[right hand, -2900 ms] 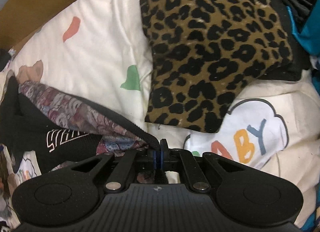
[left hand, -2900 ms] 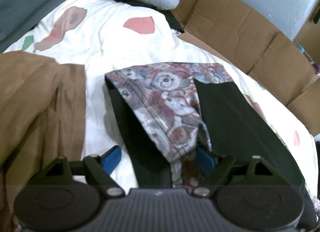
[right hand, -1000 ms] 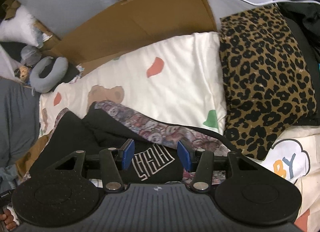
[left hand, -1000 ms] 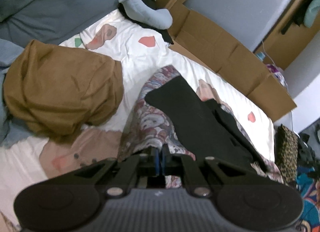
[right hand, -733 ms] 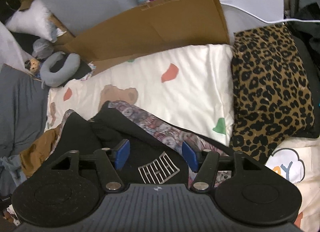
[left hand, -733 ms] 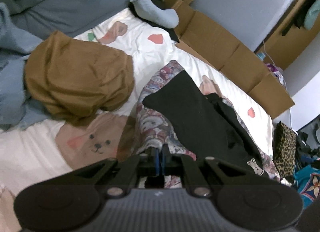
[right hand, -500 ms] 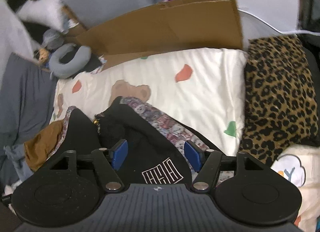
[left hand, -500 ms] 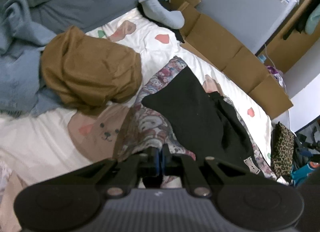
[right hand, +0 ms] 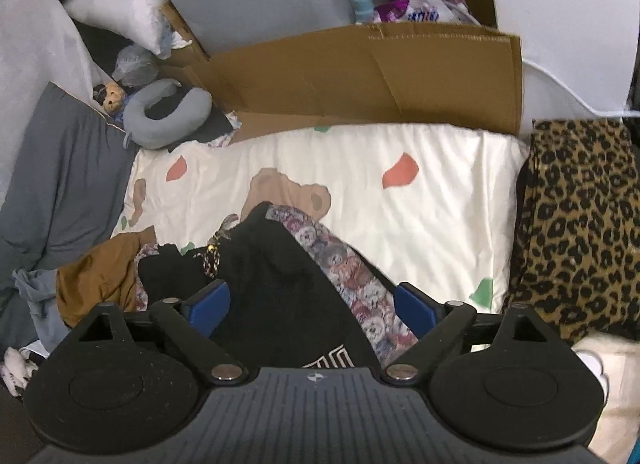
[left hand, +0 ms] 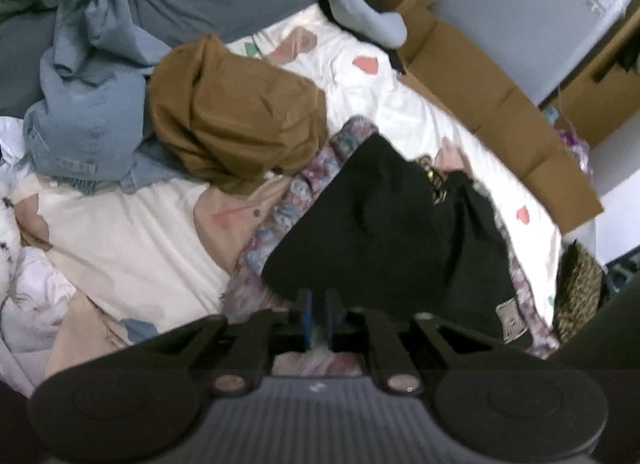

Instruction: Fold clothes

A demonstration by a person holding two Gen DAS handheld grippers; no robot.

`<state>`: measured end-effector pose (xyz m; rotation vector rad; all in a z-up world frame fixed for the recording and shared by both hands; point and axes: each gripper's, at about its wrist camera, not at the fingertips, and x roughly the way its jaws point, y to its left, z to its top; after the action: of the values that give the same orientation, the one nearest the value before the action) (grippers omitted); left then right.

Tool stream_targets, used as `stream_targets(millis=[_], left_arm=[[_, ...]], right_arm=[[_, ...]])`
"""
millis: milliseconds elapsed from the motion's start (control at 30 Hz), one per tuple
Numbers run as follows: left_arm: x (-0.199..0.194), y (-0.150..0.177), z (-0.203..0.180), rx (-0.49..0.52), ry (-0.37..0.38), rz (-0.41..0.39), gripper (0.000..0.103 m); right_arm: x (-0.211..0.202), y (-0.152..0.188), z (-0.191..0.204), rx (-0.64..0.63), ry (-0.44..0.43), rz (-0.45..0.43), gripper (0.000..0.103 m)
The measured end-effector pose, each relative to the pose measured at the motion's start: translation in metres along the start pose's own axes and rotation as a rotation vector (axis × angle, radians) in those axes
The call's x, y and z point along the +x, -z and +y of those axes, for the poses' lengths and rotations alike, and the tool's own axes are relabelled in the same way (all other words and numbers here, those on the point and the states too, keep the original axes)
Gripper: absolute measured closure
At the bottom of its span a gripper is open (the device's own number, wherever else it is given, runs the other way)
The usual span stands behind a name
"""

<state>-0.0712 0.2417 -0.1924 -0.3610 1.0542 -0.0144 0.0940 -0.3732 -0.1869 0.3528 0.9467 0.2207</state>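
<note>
While the left gripper (left hand: 316, 314) pinches the bear-print hem of the black garment (left hand: 384, 223) above the bed sheet (right hand: 420, 199), the right gripper (right hand: 310, 308) hovers over it, released. Brown clothing (left hand: 232, 111) crowds the left; bare sheet lies beyond.

Left gripper (left hand: 316, 318) over a cluttered bed

Its blue pads stand nearly together with a narrow gap, at the edge of a black garment (left hand: 384, 236) with bear-print lining (left hand: 280, 219). A brown garment (left hand: 236, 119) and blue denim (left hand: 88, 103) lie heaped on the white sheet (left hand: 132, 240) beyond.
</note>
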Motion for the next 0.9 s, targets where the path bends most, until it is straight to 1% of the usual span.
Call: stream_targets(millis=[33,133,200,300,400,467,567,600,667,800,900], left_arm=[[-0.005,-0.004,-0.001,0.007,-0.008,-0.013,0.088],[-0.020,-0.019,-0.005,0.016,-0.025,-0.057,0.080],[-0.027,-0.027,-0.007,0.013,-0.031,-0.084,0.070],[-0.035,-0.039,-0.012,0.024,-0.037,-0.113,0.065],[-0.035,-0.050,-0.019,0.034,-0.044,-0.124,0.063],[-0.033,-0.056,-0.022,0.031,-0.052,-0.125,0.059],[-0.025,-0.069,-0.030,0.037,-0.062,-0.118,0.053],[-0.022,-0.071,-0.033,0.049,-0.060,-0.119,0.048],[-0.014,-0.076,-0.038,0.073,-0.060,-0.115,0.043],[0.010,-0.089,-0.044,0.088,-0.065,-0.089,0.043],[0.031,-0.099,-0.048,0.088,-0.070,-0.076,0.043]], right_arm=[[-0.001,-0.003,0.000,0.004,-0.001,-0.003,0.008],[-0.004,-0.010,0.001,0.019,-0.013,-0.017,0.008],[-0.007,-0.014,0.005,0.017,-0.024,-0.029,0.008],[-0.011,-0.021,0.013,-0.012,-0.021,-0.043,0.008],[-0.015,-0.028,0.022,-0.050,-0.030,-0.061,0.008],[-0.016,-0.032,0.029,-0.081,-0.034,-0.067,0.008],[-0.014,-0.036,0.034,-0.103,-0.043,-0.063,0.008],[-0.012,-0.037,0.034,-0.105,-0.049,-0.061,0.008],[-0.007,-0.038,0.035,-0.109,-0.059,-0.055,0.008],[0.011,-0.038,0.034,-0.132,-0.041,-0.016,0.008],[0.023,-0.038,0.030,-0.118,-0.060,0.007,0.008]])
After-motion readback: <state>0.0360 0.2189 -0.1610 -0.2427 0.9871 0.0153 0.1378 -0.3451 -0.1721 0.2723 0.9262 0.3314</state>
